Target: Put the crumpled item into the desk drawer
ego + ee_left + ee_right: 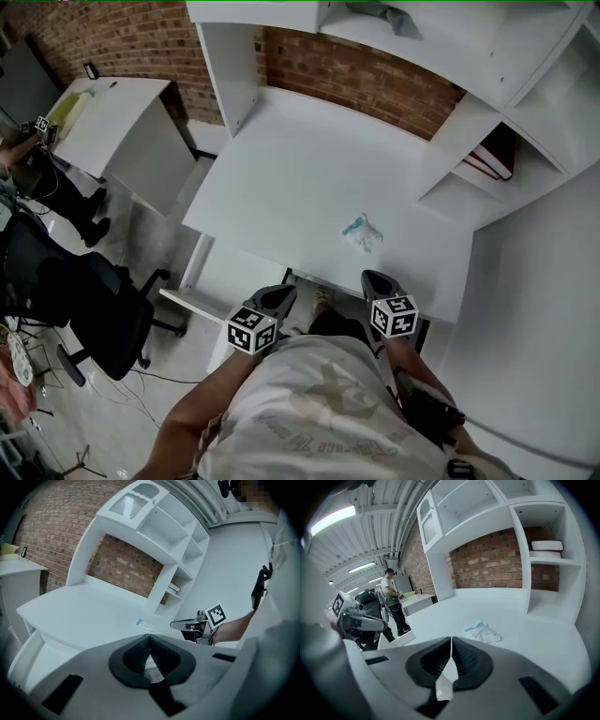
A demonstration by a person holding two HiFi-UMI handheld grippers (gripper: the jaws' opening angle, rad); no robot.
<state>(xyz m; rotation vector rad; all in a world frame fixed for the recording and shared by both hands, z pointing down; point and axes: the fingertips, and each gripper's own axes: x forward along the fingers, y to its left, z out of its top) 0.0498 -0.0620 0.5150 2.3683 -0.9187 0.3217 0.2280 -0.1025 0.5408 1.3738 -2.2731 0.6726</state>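
The crumpled item (361, 232), a white wad with blue print, lies on the white desk (300, 169) toward its front right. It also shows in the left gripper view (144, 624) and the right gripper view (483, 631). My left gripper (279, 294) hangs at the desk's front edge, its jaws shut (150, 641) with nothing between them. My right gripper (374, 278) is beside it, just short of the item, jaws shut (451, 648) and empty. Below the desk's front left edge a white panel (230, 277) juts out; I cannot tell whether it is the drawer.
Shelf cubbies rise on the desk's right, one with books (494, 157). A black office chair (98, 309) stands on the floor at the left, beyond it a second white table (112, 117). A person (391, 599) stands far back. The brick wall (366, 80) is behind the desk.
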